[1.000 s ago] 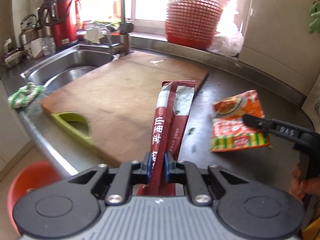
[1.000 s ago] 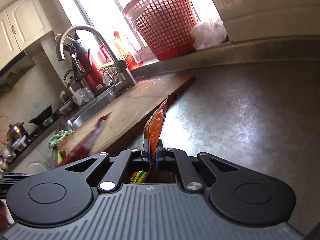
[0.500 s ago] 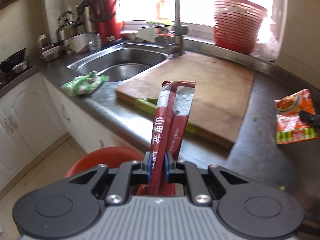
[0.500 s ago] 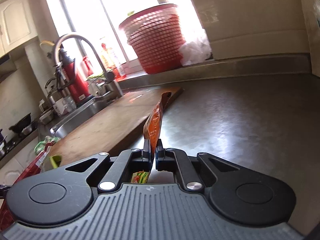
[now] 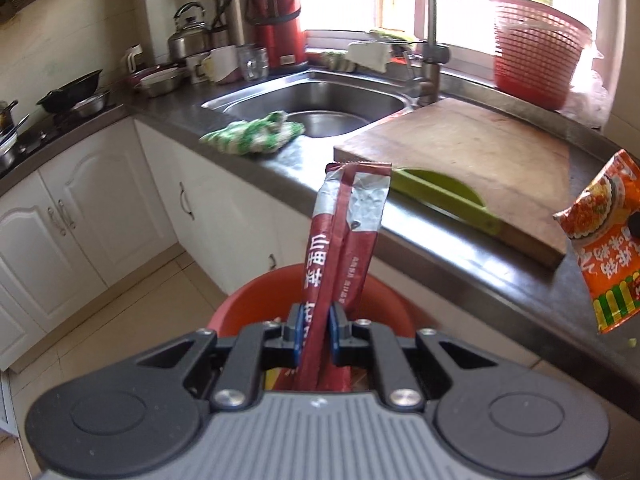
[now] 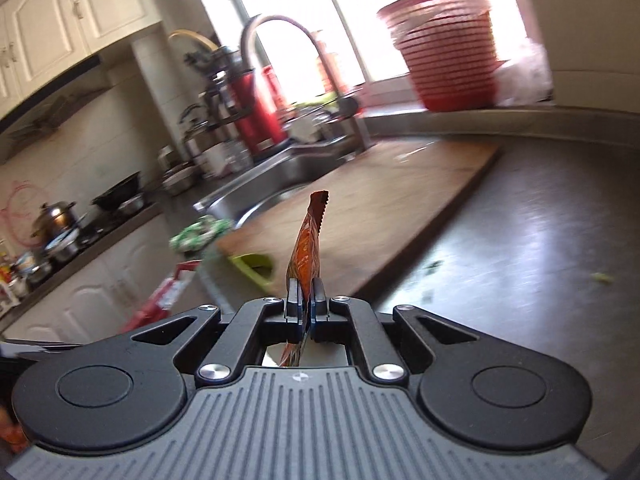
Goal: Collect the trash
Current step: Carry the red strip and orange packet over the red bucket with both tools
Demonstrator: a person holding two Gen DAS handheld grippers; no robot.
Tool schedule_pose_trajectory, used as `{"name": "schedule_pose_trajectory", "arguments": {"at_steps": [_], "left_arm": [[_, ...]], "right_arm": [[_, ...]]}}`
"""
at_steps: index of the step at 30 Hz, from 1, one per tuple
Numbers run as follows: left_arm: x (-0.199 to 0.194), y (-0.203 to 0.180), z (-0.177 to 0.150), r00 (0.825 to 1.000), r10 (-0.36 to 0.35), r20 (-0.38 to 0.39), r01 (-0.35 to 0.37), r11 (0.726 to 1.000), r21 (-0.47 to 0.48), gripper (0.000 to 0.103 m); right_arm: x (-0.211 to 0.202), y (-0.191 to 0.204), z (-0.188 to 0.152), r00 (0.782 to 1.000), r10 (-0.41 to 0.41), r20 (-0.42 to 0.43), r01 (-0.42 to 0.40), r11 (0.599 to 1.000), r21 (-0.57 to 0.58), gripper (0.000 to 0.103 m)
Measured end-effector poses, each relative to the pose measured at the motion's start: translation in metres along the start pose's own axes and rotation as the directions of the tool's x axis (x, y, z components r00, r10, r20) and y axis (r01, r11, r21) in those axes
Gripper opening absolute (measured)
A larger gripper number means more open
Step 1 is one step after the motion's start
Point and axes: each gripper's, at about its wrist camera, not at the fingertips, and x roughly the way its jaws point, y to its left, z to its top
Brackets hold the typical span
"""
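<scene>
Red bin (image 5: 256,300) only in left view, left jaws clamp maroon wrapper (image 5: 344,248), right jaws clamp orange packet (image 6: 307,256)

sink (image 5: 320,100) basin steel, set in dark counter (image 5: 460,248) | tap (image 5: 430,40) stood at sink's back right | green-white cloth (image 5: 252,136) lay on sink's front rim | wooden cutting board (image 5: 472,152) lay right of sink, green handle (image 5: 444,196) at its front | red mesh basket (image 5: 536,60) behind board | red thermos (image 5: 278,20), kettle (image 5: 188,36) left-behind sink

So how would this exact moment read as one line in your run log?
left hand-held gripper: shut on dark red wrapper above red bin | right hand-held gripper: shut on orange packet
</scene>
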Motion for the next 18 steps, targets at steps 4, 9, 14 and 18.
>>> {"name": "schedule_pose_trajectory", "arguments": {"at_steps": [4, 9, 14, 18], "left_arm": [[0.003, 0.016, -0.004, 1.000, 0.009, -0.006, -0.009, 1.000, -0.026, 0.011], [0.008, 0.032, -0.008, 1.000, 0.005, -0.010, -0.005, 0.999, -0.046, 0.011], [0.015, 0.044, -0.012, 1.000, -0.008, -0.018, 0.007, 0.998, -0.064, 0.011], [0.020, 0.051, -0.015, 1.000, -0.022, -0.022, 0.021, 0.997, -0.071, 0.011]], "right_arm": [[0.017, 0.016, 0.008, 0.998, 0.052, -0.033, -0.051, 0.999, 0.013, 0.004], [0.038, 0.033, 0.017, 0.994, 0.088, -0.063, -0.089, 0.996, -0.010, 0.004], [0.056, 0.051, 0.020, 0.990, 0.109, -0.092, -0.115, 0.992, -0.056, 0.004], [0.064, 0.060, 0.017, 0.985, 0.124, -0.116, -0.134, 0.988, -0.078, 0.004]]}}
